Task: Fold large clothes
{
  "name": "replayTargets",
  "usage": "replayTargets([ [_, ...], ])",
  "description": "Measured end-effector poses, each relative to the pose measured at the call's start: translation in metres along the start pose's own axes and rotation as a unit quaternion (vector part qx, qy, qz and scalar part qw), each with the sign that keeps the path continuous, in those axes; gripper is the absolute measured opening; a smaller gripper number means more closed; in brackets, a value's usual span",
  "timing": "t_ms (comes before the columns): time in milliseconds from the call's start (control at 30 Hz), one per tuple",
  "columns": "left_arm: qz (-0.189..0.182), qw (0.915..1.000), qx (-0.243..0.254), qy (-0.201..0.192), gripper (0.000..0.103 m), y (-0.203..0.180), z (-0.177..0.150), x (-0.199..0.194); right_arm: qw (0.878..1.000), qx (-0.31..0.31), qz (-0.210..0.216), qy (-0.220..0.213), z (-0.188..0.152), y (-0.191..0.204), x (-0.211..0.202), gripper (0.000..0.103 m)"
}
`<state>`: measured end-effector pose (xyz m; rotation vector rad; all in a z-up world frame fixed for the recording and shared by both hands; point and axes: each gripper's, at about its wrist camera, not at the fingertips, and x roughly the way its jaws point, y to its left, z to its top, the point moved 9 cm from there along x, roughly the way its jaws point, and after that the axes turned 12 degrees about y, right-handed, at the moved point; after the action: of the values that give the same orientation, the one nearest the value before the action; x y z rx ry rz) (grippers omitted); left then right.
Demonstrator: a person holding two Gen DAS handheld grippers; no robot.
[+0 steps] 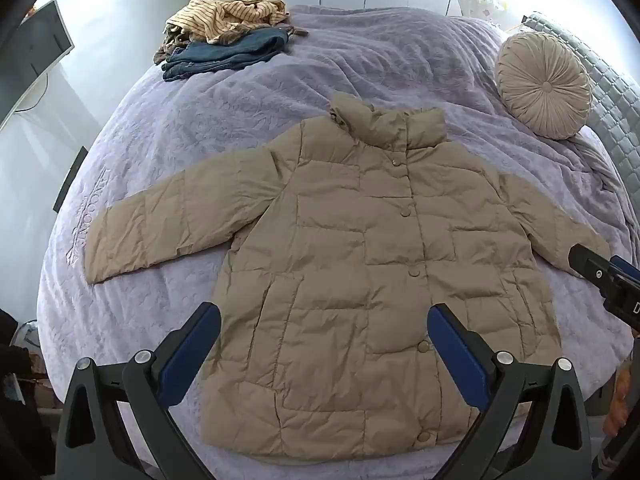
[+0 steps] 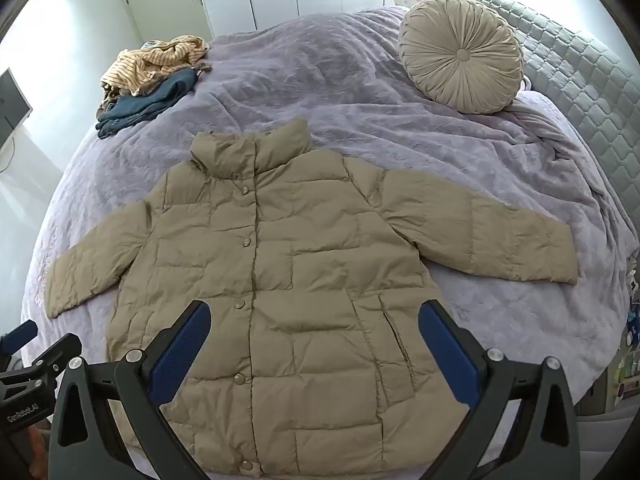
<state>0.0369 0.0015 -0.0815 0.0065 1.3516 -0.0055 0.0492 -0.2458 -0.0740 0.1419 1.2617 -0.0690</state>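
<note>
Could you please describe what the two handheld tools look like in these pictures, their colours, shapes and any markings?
Both look alike. The left tool and the right tool each have two long black fingers set in a V, faced with dark blue textured pads and joined by round silver pivot bolts. In the right wrist view the left tool's black body carries white lettering, seemingly a brand name. No cables or sleeves show clearly.

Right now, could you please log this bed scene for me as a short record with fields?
surface: bed with a lilac cover
jacket: khaki puffer jacket, flat, front up, snapped shut, sleeves spread out
folding: not yet begun
left claw: open, above the hem, holding nothing
right claw: open, above the lower front, holding nothing
clothes pile: far left corner, apart from the jacket
cushion: round, beige, far right, apart from the jacket
</note>
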Motion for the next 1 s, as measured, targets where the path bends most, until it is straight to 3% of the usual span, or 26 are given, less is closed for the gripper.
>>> replayTargets([
  [1000, 0.007, 0.9999, 0.003, -0.008, 0.103, -0.0021, 0.0004, -0.0005, 1.000, 0.000, 0.000, -0.001, 0.0035, 0.0043, -0.0017, 0.103],
])
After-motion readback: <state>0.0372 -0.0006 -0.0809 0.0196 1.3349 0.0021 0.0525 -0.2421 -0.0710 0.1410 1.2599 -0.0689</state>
